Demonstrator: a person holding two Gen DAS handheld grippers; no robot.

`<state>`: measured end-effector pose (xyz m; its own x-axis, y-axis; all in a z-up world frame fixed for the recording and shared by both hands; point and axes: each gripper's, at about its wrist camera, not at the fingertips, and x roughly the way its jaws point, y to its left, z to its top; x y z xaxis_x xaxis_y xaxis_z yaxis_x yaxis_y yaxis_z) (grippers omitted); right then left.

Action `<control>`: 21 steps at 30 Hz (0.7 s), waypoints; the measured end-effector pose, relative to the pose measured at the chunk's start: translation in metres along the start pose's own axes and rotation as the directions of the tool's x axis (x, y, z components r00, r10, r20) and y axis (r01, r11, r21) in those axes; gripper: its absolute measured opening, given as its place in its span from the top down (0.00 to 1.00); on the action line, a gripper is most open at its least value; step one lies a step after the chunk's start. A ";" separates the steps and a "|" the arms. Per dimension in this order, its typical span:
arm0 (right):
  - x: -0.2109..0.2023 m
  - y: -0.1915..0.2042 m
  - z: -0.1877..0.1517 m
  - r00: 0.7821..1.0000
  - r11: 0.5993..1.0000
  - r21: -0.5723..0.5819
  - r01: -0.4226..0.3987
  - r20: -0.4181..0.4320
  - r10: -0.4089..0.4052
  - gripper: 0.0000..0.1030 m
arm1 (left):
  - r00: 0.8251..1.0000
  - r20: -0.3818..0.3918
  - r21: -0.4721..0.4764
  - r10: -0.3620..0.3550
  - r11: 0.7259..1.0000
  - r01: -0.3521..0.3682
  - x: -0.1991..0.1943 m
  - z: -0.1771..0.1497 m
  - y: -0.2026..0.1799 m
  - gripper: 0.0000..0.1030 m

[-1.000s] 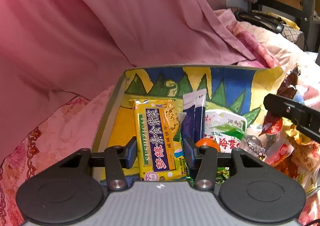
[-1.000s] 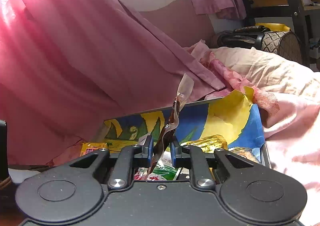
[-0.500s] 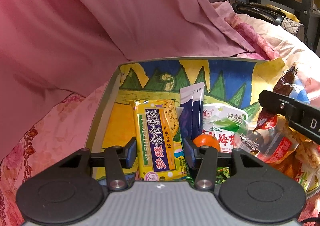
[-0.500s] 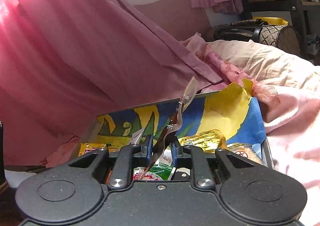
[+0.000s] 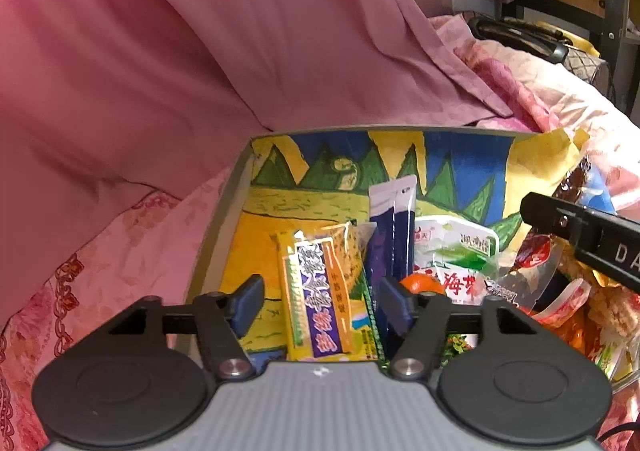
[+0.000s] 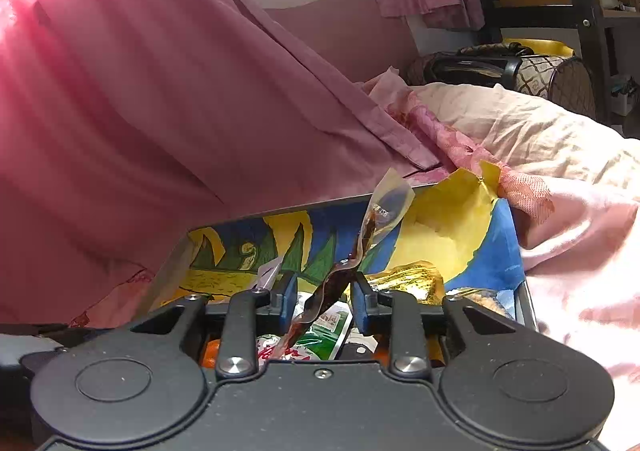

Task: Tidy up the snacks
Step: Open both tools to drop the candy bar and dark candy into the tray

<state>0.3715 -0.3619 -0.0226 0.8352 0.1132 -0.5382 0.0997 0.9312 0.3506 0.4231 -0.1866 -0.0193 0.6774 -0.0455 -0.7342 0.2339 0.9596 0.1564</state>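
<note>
Both hand-held grippers are opening, releasing biscuit pack and jerky strip.

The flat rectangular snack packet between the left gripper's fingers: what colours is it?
Yellow snack packet with a purple central band and a green side strip, clearest in the left wrist view.

One box holds one yellow cracker packet, one dark blue sachet, one green-white seaweed packet, one orange fruit; perhaps several more wrappers crowd its right edge.
</note>
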 end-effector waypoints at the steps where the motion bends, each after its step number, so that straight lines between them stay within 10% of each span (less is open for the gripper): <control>1: -0.001 0.000 0.000 1.000 1.000 -0.002 0.001 0.001 -0.001 0.66 | 1.000 0.005 0.001 0.003 1.000 -0.003 -0.002 0.000 0.001 0.27; 21: -0.050 0.011 0.015 0.997 0.999 -0.045 0.025 0.075 -0.021 0.21 | 0.997 0.066 -0.086 0.044 0.996 -0.038 -0.057 0.002 0.037 0.03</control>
<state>0.3386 -0.3624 0.0196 0.8713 0.0669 -0.4862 0.0961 0.9483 0.3025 0.3945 -0.1495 0.0290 0.7317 -0.0216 -0.6813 0.1470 0.9810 0.1268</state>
